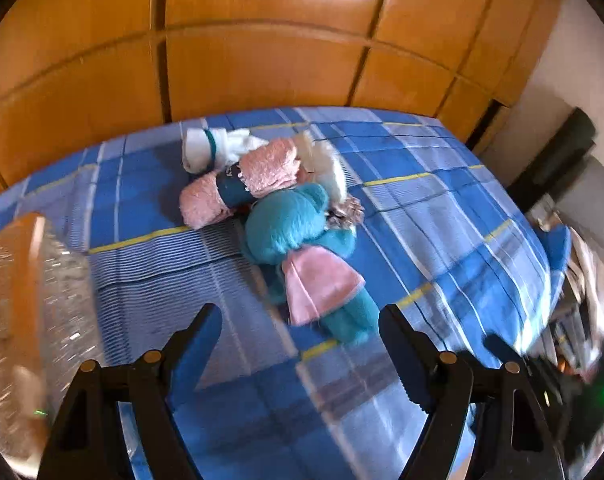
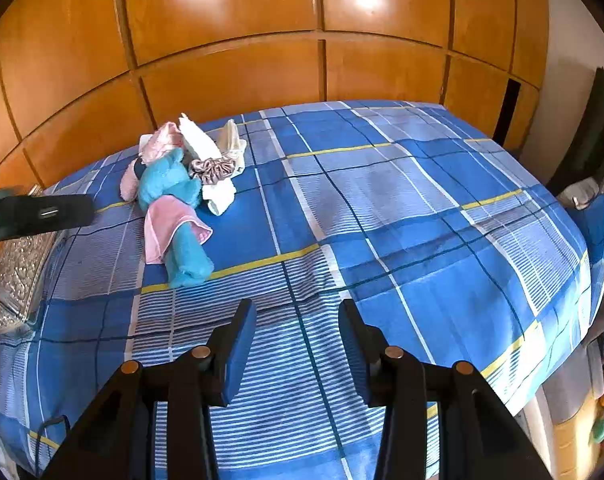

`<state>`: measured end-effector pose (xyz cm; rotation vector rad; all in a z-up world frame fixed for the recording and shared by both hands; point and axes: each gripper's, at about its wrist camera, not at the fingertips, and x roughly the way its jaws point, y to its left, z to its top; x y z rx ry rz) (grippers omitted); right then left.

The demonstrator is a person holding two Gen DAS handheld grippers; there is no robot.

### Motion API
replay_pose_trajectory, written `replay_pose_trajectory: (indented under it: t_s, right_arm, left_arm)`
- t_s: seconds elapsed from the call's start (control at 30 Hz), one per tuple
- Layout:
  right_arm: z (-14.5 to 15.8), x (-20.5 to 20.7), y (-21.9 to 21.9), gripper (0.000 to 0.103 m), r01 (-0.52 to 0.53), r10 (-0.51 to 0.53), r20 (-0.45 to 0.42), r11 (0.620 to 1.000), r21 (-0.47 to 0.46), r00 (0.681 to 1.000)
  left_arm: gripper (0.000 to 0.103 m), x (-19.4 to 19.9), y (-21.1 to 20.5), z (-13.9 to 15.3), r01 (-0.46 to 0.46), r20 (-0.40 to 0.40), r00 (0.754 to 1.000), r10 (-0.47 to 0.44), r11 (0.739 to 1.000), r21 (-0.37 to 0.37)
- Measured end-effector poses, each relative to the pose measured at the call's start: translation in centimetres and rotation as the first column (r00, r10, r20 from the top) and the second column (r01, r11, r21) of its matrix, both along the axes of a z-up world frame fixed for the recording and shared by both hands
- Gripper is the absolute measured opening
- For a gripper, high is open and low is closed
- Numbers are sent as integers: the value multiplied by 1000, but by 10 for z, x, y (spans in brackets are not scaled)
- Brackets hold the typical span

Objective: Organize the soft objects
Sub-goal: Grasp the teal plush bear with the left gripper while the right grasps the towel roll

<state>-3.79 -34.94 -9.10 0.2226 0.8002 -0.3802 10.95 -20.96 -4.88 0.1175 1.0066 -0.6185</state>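
A teal plush toy (image 1: 298,236) in a pink dress lies on the blue plaid bedsheet (image 1: 442,216); it also shows in the right wrist view (image 2: 170,188). Behind it lie pink fluffy socks (image 1: 238,184), white cloths (image 1: 210,148) and a silky grey scrunchie (image 2: 212,169). My left gripper (image 1: 300,320) is open and empty, hovering just short of the plush toy's legs. My right gripper (image 2: 296,312) is open and empty over bare sheet, well to the right of the pile. The left gripper's side shows as a black bar (image 2: 38,212) in the right wrist view.
A clear embossed plastic box (image 2: 14,276) stands at the bed's left edge, also seen in the left wrist view (image 1: 34,320). A wooden panelled wardrobe (image 2: 262,40) runs behind the bed. Clutter and a dark chair (image 2: 594,128) lie off the right side.
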Motion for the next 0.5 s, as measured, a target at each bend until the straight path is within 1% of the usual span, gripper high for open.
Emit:
replay_pose_trajectory:
  t_s: [0.17,0.33,0.4,0.43,0.47,0.5]
  right_arm:
    - [-4,0,-7,43,9,-9,-1,999,36,1000]
    - [-11,1,-13,43,20,-18,-16,997,80,1000]
    - [-14,1,-16,43,27,-25,-19,995,91,999]
    - [-16,1,-17,43,26,-24,-22,995,97,999]
    - [-16,1,-17,43,26,-24,-23,995,95,999]
    - [-17,1,-18,43,28,-26,-24,995,92,999]
  left_arm:
    - [82,29,-33,-29,-25,-29,999,26,999,31]
    - [81,55,-53,-54,-65,-57,996,68,997,46]
    - [68,61,-56,-65,-52,-84,995,57,997,54]
    - [57,61,-54,-68,-47,-100,994,51,998,40]
    - [40,59,-48,-69,-41,-119,992,40,999,-4]
    - [39,54,-44,-67,-30,-120,992,27,999,-27]
